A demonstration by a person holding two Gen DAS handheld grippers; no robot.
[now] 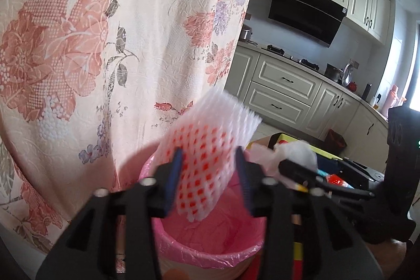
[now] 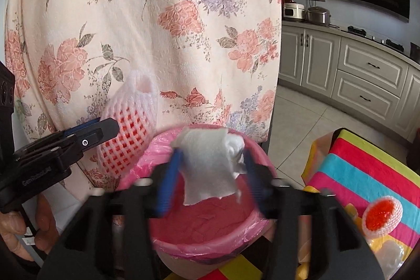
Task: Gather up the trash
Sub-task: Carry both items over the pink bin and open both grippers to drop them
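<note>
A: Left cam, how far along?
B: Left tool (image 1: pixel 208 169) is over the bin (image 1: pixel 210 246), jaws partway open w/ the foam net (image 1: pixel 210 148) loose between them. It looks about to drop in, not in yet.
A: Room there?
B: Curtain (image 1: pixel 92 43) hangs just behind the bin rim; kitchen side's open.
A: Right cam?
B: Right tool (image 2: pixel 212 169) over the same bin (image 2: pixel 204 246), jaws wide, tissue (image 2: pixel 210 162) hanging between, prob. released. Bin looks empty otherwise.
A: What's left?
B: Another foam net (image 2: pixel 382 217) still on the striped bench (image 2: pixel 367 162) at right, clear floor beyond.
</note>
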